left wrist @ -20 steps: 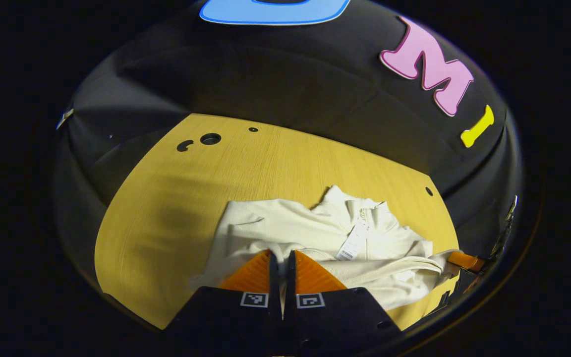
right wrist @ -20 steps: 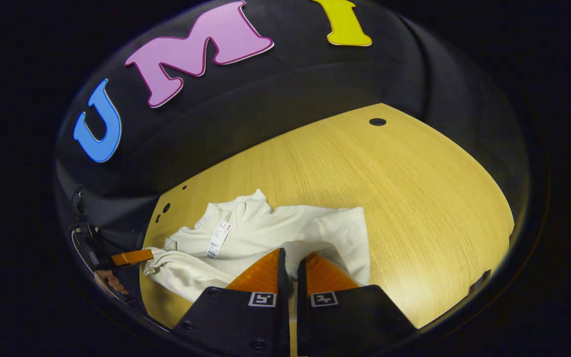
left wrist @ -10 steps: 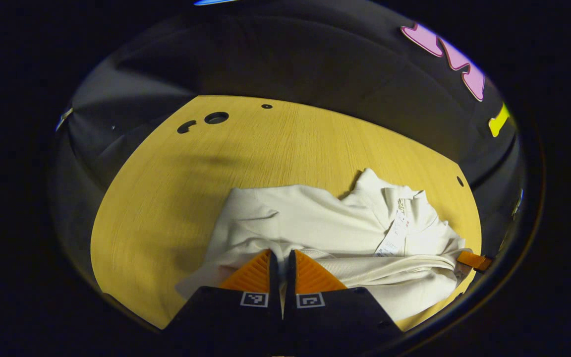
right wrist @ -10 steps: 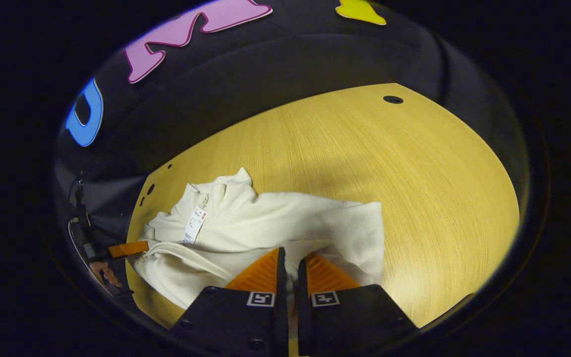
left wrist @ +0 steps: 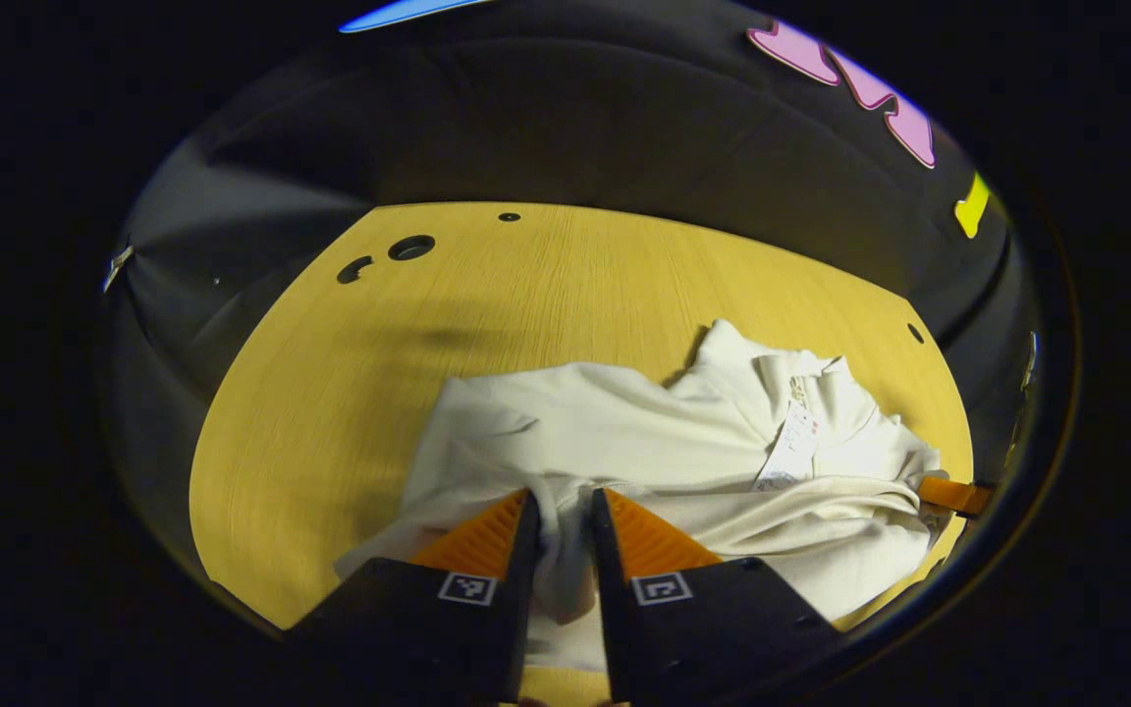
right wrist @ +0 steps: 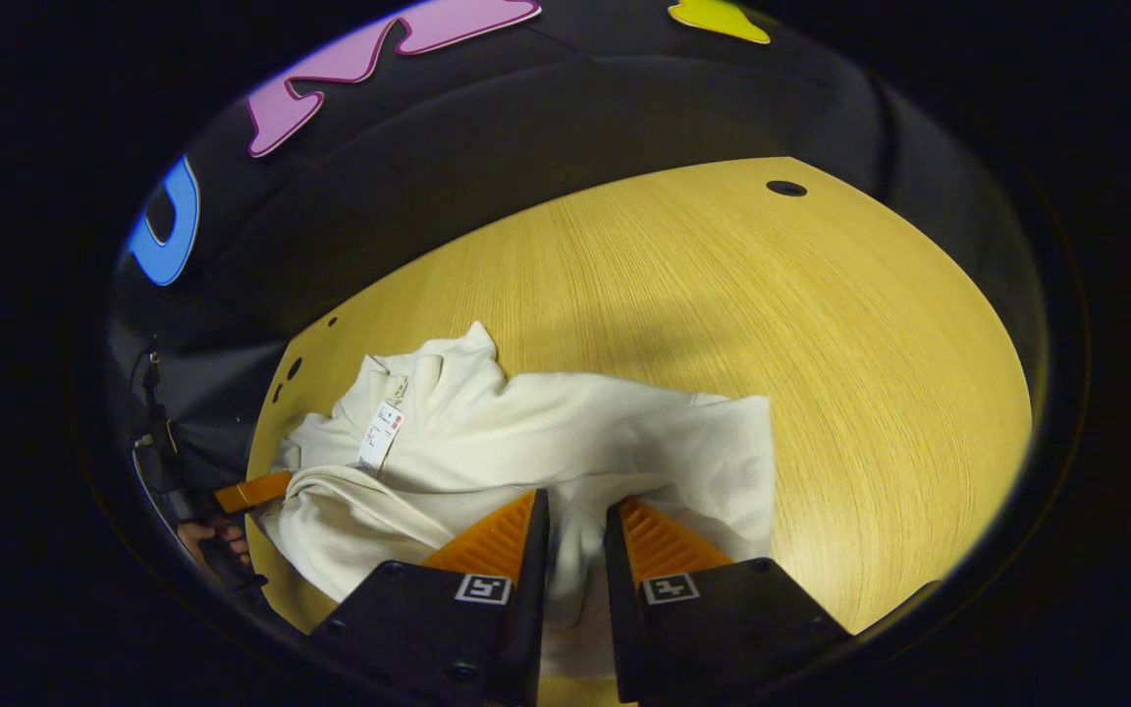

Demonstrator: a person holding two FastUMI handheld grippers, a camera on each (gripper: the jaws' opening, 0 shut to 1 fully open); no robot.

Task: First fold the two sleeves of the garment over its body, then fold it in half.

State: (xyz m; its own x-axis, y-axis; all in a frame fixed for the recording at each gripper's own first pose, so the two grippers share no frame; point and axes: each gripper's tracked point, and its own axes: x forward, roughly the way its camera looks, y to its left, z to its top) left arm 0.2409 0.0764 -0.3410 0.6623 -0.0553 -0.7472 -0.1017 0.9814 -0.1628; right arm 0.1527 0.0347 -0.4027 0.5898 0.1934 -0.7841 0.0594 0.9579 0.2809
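A cream garment (left wrist: 644,442) lies bunched on the wooden table (left wrist: 350,373), collar and white tag (left wrist: 789,447) toward the far side, its near half folded up over itself. My left gripper (left wrist: 562,496) stands at the garment's near left edge, fingers slightly parted, with a fold of cloth loose between them. In the right gripper view the garment (right wrist: 546,432) spreads ahead, and my right gripper (right wrist: 577,499) is at its near right edge, also parted around a fold. Each view catches the other gripper's fingertip (left wrist: 953,496) (right wrist: 251,491) at the garment's far end.
The table (right wrist: 821,324) has bare wood to the left of the garment and far behind it. Round holes (left wrist: 411,247) (right wrist: 785,188) sit near its back edge. A hand (right wrist: 202,535) holds the left gripper at the table's edge. Black cloth walls surround the table.
Both grippers carried the garment's near edge forward and lower over its body. Their fingers, tightly closed on the cloth before, have now parted.
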